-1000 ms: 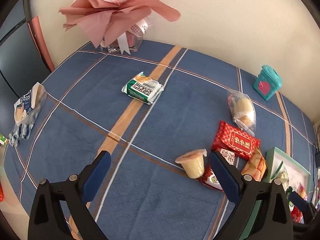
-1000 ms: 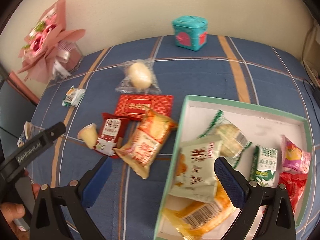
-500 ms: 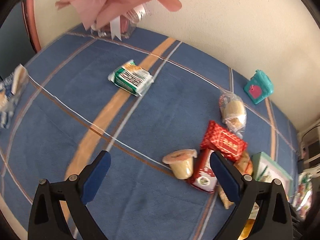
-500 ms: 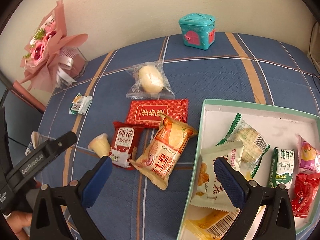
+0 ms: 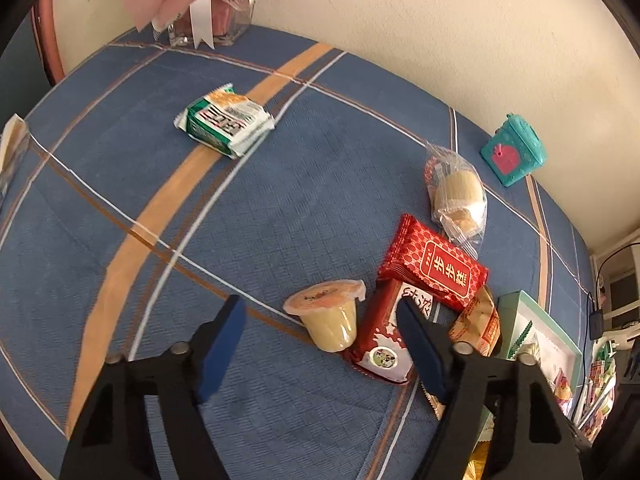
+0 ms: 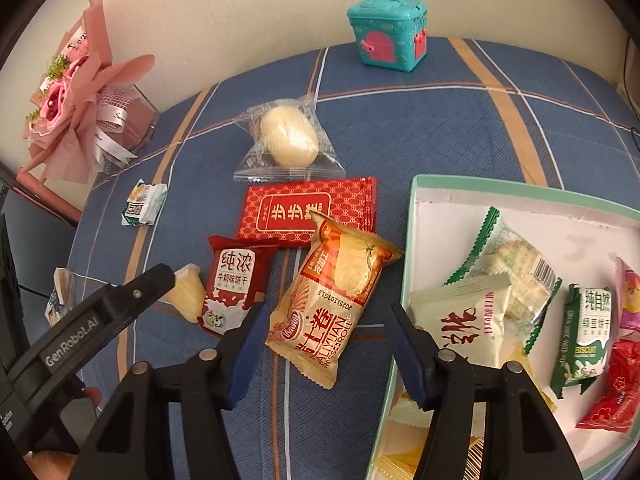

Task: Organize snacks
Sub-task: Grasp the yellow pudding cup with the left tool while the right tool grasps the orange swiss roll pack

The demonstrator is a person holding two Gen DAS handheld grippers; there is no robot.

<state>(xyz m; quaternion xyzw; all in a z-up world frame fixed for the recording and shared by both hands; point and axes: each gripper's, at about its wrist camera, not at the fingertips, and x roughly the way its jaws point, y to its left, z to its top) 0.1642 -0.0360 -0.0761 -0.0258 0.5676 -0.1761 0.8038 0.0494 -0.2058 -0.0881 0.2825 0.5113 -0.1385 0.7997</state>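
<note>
Left gripper [image 5: 320,326]: jaws spread wide, gripping nothing; a jelly cup sits between the blue pads, its base toward the camera.
Right gripper [image 6: 326,330]: jaws wide apart and empty, poised over the lower end of the egg roll packet.
Jelly cup [image 5: 330,316]: small pale-yellow plastic cup lying on its side, peel-off lid with an orange tint facing 12 o'clock; it touches the milk biscuit packet at its 3 o'clock.
Milk biscuit packet [image 6: 234,286]: dark red wrapper, white panel with Chinese characters, a small cow badge at the bottom.
Egg roll packet [image 6: 338,306]: gold and orange foil pouch, lying diagonally, its top corner overlapping the red cake packet.
Red cake packet [image 6: 308,210]: flat, bright red, lattice pattern, gold-framed label.
Clear-wrapped bun [image 6: 288,140]: pale round pastry in transparent film, at 12 o'clock from the red packet.
Green biscuit packet [image 5: 224,126]: green and white, alone at 10 o'clock on the cloth.
Snack box [image 6: 520,192]: shallow, mint-green rim, white inside, at 3 o'clock, holding several wrapped snacks.
Tablecloth [image 5: 120,280]: blue with orange and white stripes.
</note>
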